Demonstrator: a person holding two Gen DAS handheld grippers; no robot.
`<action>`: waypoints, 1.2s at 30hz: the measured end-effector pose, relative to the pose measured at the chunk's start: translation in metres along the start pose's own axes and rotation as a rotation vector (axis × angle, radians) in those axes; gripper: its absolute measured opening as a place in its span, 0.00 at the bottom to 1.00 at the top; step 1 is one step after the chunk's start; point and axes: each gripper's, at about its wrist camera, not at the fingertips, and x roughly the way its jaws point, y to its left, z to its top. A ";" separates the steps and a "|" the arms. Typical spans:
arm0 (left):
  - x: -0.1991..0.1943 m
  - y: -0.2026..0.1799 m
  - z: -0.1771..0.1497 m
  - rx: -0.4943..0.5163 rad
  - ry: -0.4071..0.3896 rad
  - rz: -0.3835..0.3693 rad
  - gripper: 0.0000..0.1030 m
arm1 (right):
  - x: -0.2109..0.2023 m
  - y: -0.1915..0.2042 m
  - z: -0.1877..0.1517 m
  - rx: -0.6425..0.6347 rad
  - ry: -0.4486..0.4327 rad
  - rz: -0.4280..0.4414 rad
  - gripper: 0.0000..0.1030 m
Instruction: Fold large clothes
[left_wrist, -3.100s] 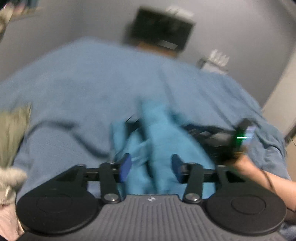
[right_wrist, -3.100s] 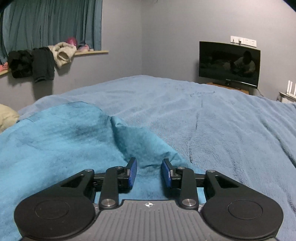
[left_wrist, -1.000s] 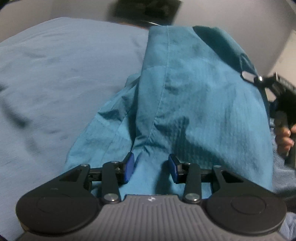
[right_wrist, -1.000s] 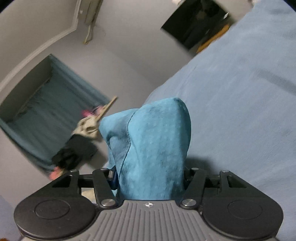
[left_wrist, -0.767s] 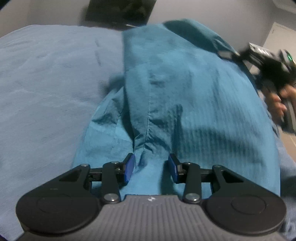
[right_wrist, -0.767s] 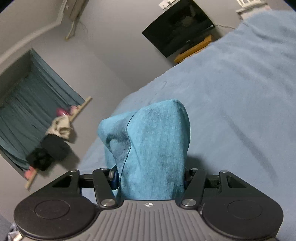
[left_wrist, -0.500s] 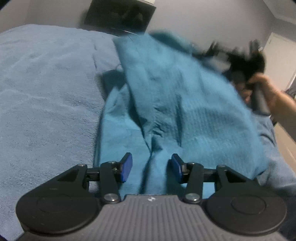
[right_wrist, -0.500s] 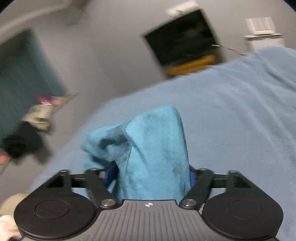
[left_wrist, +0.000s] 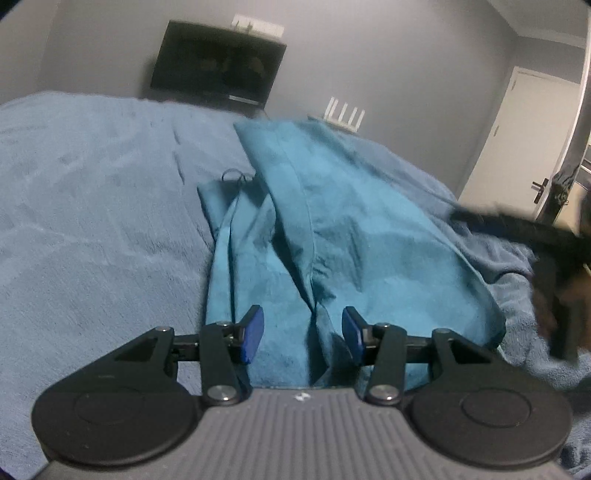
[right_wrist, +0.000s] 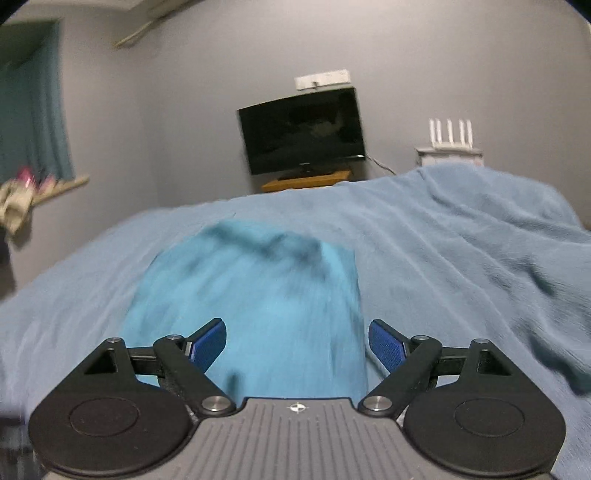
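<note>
The teal garment (left_wrist: 332, 229) lies folded lengthwise on the blue bed (left_wrist: 92, 206). The left gripper (left_wrist: 302, 334) stands open over its near end; the right gripper (right_wrist: 297, 341), closing slightly, stands wide, pressing nothing.

A teal garment (left_wrist: 332, 229) is seen lying in folds on a blue blanket (left_wrist: 92, 206), which serves as the landmark. The left gripper (left_wrist: 301, 334) is held low over the near end of the garment, its blue pads (left_wrist: 253, 334) standing apart with a raised fold of cloth between them, not pressed. At the blanket's right edge a blurred dark gripper handle (left_wrist: 546, 258) is held in a hand. Beyond the blanket's far edge, a dark television (left_wrist: 218, 70) is mounted on the grey wall, and a white door (left_wrist: 517, 140) stands to the right.
</note>
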 end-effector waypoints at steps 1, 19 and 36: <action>-0.002 -0.001 -0.002 0.009 -0.012 -0.005 0.44 | -0.016 0.009 -0.013 -0.038 -0.003 -0.002 0.81; 0.041 -0.021 -0.028 0.131 0.059 -0.004 0.56 | -0.058 0.039 -0.093 -0.209 0.297 -0.118 0.76; 0.046 -0.024 -0.030 0.172 0.075 0.004 0.56 | -0.032 -0.016 -0.101 0.146 0.343 -0.158 0.42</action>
